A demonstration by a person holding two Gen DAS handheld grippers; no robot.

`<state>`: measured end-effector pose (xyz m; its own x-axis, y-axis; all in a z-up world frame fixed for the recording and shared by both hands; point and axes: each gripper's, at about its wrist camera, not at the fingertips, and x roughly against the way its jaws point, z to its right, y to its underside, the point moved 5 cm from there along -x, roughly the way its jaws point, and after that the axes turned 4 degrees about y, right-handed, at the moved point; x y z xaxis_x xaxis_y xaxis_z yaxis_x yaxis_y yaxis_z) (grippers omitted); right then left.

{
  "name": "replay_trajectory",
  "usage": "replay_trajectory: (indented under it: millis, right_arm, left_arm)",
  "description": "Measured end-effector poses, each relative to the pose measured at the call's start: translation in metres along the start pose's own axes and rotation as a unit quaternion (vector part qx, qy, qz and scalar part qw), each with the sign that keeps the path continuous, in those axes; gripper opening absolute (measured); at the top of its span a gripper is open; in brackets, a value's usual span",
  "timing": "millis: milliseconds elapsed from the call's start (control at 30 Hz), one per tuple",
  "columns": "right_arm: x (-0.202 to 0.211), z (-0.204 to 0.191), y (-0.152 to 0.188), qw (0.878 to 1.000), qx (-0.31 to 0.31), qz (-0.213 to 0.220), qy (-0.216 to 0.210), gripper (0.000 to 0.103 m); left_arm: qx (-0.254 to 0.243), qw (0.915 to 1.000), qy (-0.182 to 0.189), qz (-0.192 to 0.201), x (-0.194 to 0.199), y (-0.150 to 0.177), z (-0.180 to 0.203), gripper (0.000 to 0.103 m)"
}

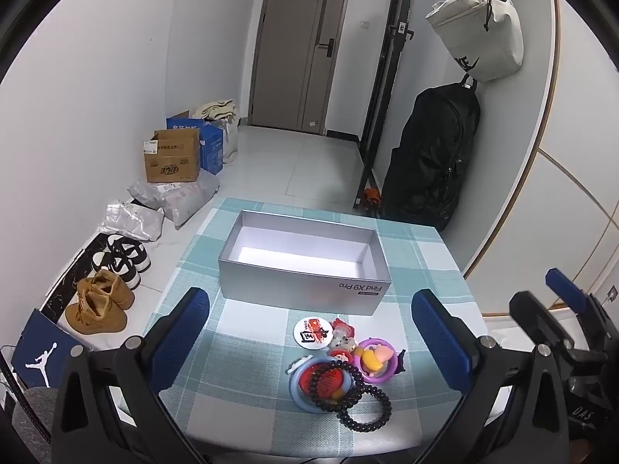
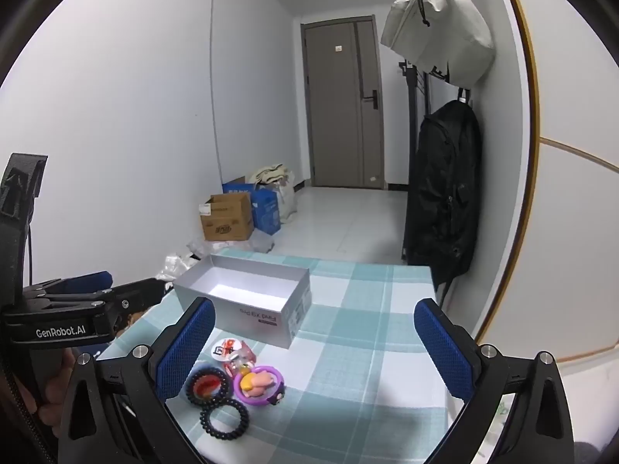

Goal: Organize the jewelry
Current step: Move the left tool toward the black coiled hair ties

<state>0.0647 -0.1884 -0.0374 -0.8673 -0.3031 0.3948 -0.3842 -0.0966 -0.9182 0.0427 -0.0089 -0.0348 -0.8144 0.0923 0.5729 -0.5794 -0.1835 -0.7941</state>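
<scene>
An open, empty silver box [image 1: 305,255] stands on the checked tablecloth [image 1: 247,352]; it also shows in the right wrist view [image 2: 247,297]. In front of it lies a small pile: a white round badge [image 1: 311,331], a purple ring charm [image 1: 377,359], a blue ring with a red piece [image 1: 325,382], a dark bead bracelet [image 1: 336,383] and a black coil hair tie [image 1: 365,410]. The hair tie [image 2: 224,419] and purple charm [image 2: 261,384] show in the right wrist view too. My left gripper [image 1: 309,348] is open and empty above the pile. My right gripper [image 2: 315,348] is open and empty, right of the pile.
Shoes [image 1: 100,305], parcels [image 1: 174,197] and cardboard boxes [image 1: 174,158] lie on the floor left of the table. A black backpack [image 1: 433,154] and a white bag [image 1: 479,27] hang on the right wall. A door [image 1: 301,46] is at the far end.
</scene>
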Motion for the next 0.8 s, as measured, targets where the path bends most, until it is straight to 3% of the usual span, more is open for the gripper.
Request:
replay_trajectory:
  millis: [800]
  right_arm:
    - [0.0006, 0.0002, 0.0008, 1.000, -0.011, -0.002, 0.000, 0.103]
  left_arm:
    - [0.001, 1.0000, 0.002, 0.000, 0.0015, 0.0000, -0.0016, 0.102]
